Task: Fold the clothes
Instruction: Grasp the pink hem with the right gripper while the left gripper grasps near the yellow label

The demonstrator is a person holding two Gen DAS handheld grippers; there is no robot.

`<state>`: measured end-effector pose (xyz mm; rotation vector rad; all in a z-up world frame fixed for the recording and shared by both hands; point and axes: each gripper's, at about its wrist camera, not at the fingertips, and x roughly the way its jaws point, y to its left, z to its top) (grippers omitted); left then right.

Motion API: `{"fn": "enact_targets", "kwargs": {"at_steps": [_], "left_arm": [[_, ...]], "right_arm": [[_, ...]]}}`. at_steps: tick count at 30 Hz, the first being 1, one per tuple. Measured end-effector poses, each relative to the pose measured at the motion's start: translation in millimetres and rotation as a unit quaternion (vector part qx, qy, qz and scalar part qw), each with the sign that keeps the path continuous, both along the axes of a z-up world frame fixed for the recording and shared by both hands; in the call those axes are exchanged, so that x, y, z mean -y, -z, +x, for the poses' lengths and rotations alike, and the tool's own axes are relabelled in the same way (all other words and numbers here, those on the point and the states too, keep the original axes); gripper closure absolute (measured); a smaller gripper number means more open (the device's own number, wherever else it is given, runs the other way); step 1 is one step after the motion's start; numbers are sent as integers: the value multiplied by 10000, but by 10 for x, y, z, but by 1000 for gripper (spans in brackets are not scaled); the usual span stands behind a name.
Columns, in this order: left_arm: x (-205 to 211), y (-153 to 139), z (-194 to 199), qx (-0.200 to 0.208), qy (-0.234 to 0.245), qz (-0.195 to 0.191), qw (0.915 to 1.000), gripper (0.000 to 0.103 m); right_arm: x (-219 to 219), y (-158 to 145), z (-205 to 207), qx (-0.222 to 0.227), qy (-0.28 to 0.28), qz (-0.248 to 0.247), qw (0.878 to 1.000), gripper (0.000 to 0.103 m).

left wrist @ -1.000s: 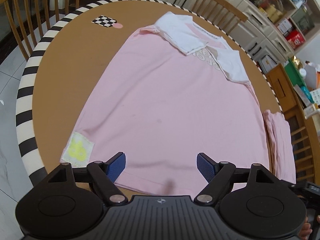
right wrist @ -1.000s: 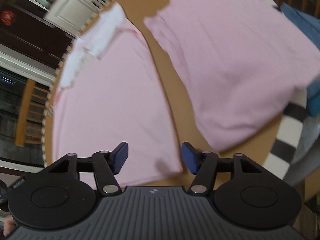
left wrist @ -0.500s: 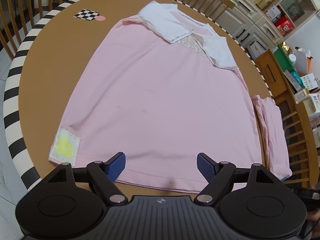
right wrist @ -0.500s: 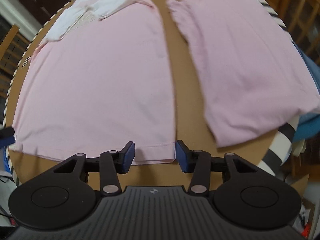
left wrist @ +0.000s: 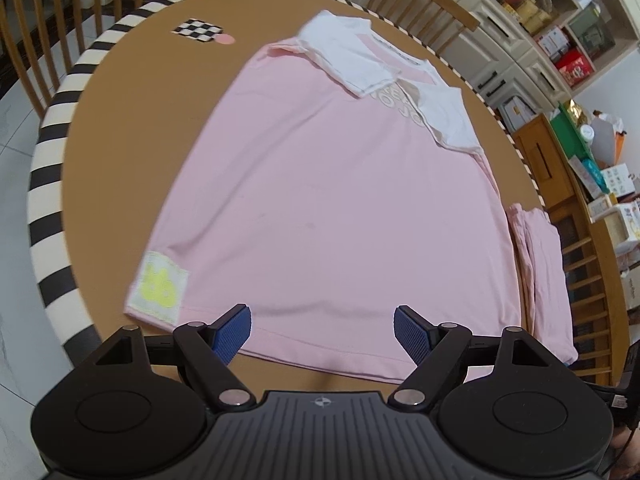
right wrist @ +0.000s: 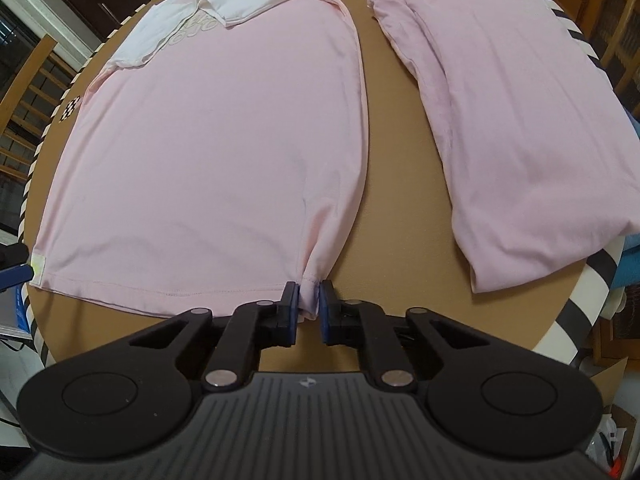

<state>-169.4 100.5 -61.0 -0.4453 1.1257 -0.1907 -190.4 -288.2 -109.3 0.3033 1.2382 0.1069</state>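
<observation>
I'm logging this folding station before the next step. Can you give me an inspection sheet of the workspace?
Surface: round brown table with a black-and-white striped rim.
Job's things: pink polo shirt spread flat, white collar at the far side; folded pink garment beside it, apart.
Clutter: checkered marker near the far edge.
Grippers: left gripper open above the hem; right gripper closing on the shirt's bottom corner, cloth bunched between the pads.
Cables: nothing seen.
Surroundings: wooden chairs, stocked shelves.
</observation>
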Motion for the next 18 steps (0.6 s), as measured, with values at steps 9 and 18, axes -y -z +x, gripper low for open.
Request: {"fn": "enact_targets", "kwargs": {"at_steps": [9, 18], "left_arm": [[-1003, 60, 160, -278, -456, -881, 9947, 22], [-1089, 456, 280, -861, -229, -1101, 9899, 31]], "right_arm": [[34, 2, 55, -90, 73, 119, 9999, 93], [19, -40, 89, -244, 95, 57, 9996, 92]]}}
